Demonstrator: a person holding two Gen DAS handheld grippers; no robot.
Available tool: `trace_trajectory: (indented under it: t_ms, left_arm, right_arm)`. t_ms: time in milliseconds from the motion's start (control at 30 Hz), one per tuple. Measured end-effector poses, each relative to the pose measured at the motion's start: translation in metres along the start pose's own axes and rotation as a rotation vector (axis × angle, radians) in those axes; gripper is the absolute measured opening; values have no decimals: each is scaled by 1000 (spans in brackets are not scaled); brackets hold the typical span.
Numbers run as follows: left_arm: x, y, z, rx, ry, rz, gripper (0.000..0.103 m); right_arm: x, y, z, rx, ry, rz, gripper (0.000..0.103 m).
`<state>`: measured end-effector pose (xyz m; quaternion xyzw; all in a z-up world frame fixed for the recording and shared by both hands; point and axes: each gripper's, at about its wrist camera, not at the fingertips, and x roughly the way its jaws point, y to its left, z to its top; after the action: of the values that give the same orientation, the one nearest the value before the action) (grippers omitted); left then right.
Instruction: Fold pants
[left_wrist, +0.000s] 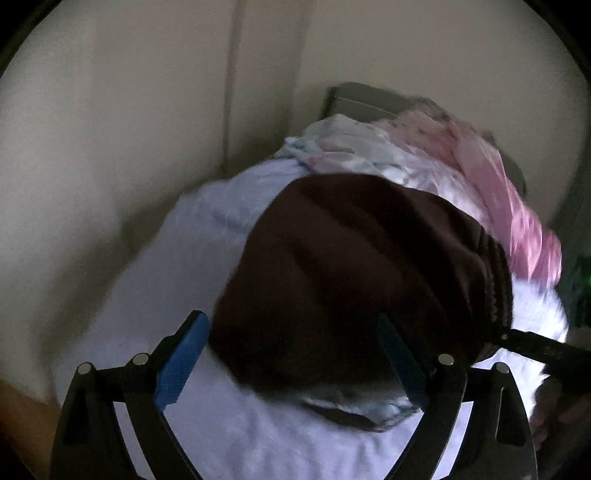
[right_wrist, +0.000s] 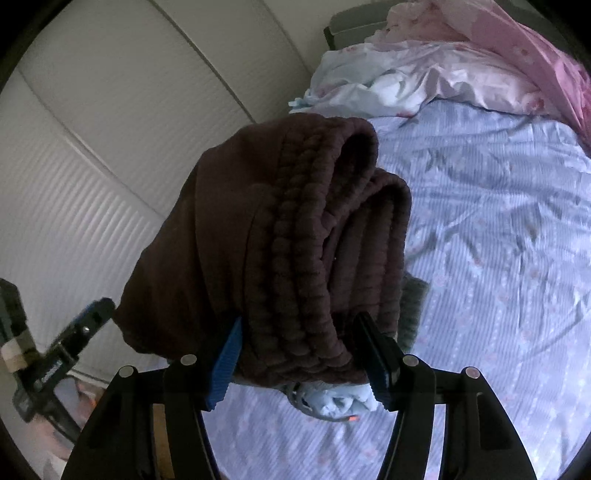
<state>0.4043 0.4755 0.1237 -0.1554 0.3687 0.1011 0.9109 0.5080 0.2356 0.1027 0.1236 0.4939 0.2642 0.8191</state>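
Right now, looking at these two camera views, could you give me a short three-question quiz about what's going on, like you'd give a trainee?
1. True or false: the right gripper has its fingers closed on the bunched elastic waistband of the dark brown pants.
2. Multiple choice: what lies under the pants? A) a wooden floor B) a bed sheet in pale blue with a flower print C) a metal tray
3. Fill in: in the left wrist view, the left gripper has its jaws ____, either side of the brown cloth, not pinching it.

Key: 1 true; 2 B; 3 open. Extra note: a pink and white quilt is heaped at the far end.
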Motion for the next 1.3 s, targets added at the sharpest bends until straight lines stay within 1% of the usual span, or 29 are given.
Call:
trace_trajectory:
  t_ms: [33, 100, 167, 200, 300, 333, 400, 500, 533, 567, 600, 633, 667, 733, 767, 800, 867, 933, 967, 1000, 1033, 1067, 1133, 1167, 1233, 1300]
  left_arm:
    - [-4, 4, -15, -65, -3, -23, 96]
    - [-6, 1, -48, -157, 9, -53, 100]
    - [3, -9, -66, -190, 26, -89, 100]
    - [12, -15, -76, -216, 40, -129, 100]
    - [38, -23, -89, -311, 70, -190, 98]
    - [47, -23, -95, -369, 66, -228, 98]
    - [63, -19, -100, -461, 56, -276, 91]
    - [76, -7, -103, -595, 21, -362, 90]
    - [82, -1, -104, -657, 14, -402, 88]
    - [85, 2, -104, -699, 9, -430, 84]
    - [87, 3, -103, -723, 10, -440, 82]
    - [87, 1, -101, -726, 10, -449, 81]
    - [86, -3, -98, -703, -5, -456, 81]
    - [89, -14, -93, -622, -16, -399, 82]
    - [94, -15, -94, -627, -17, -399, 83]
    - [100, -12, -95, -660, -6, -421, 84]
    - [119, -4, -103, -780, 37, -531, 85]
    - [136, -3, -107, -843, 64, -631, 85]
    - [141, -3, -108, -856, 71, -662, 72]
    - [145, -4, -108, -870, 80, -707, 65]
    - [148, -4, -108, -891, 94, -740, 53]
    - [147, -4, -106, -882, 106, -751, 45]
    - [139, -7, -97, -806, 119, -726, 39]
    - [136, -7, -94, -784, 127, -718, 36]
    - [126, -3, -89, -737, 135, -692, 34]
    - [116, 6, -89, -729, 135, -685, 32]
  right_arm:
    - [0, 0, 0, -1, 4, 3, 62]
    - [1, 1, -1, 1, 11, 10, 62]
    - [2, 2, 2, -9, 22, 13, 62]
    - [3, 2, 2, -9, 26, 15, 61]
    - [2, 1, 0, -11, 34, 21, 61]
    - [2, 1, -1, -12, 36, 22, 61]
    - [1, 1, -4, -20, 42, 23, 61]
    - [1, 0, -7, -31, 51, 28, 61]
    - [2, 0, -7, -32, 54, 31, 60]
    - [3, 0, -7, -32, 57, 35, 60]
    - [4, -1, -8, -29, 59, 40, 60]
    - [5, -2, -10, -29, 60, 42, 60]
    - [5, -2, -12, -31, 59, 43, 60]
    - [8, 0, -14, -37, 60, 41, 60]
    - [8, 1, -15, -38, 58, 40, 60]
    - [9, 2, -16, -43, 58, 37, 60]
    - [13, 4, -19, -58, 58, 22, 60]
    - [17, 6, -22, -70, 59, 9, 60]
    - [19, 6, -22, -75, 59, 2, 60]
    - [20, 6, -23, -82, 58, -8, 60]
    - [21, 6, -22, -91, 54, -22, 60]
    - [23, 6, -21, -92, 55, -31, 60]
    - [24, 1, -19, -79, 58, -36, 60]
    - [24, -1, -18, -68, 61, -31, 60]
    - [22, -1, -18, -60, 66, -15, 59]
    - [18, 3, -21, -68, 70, 5, 58]
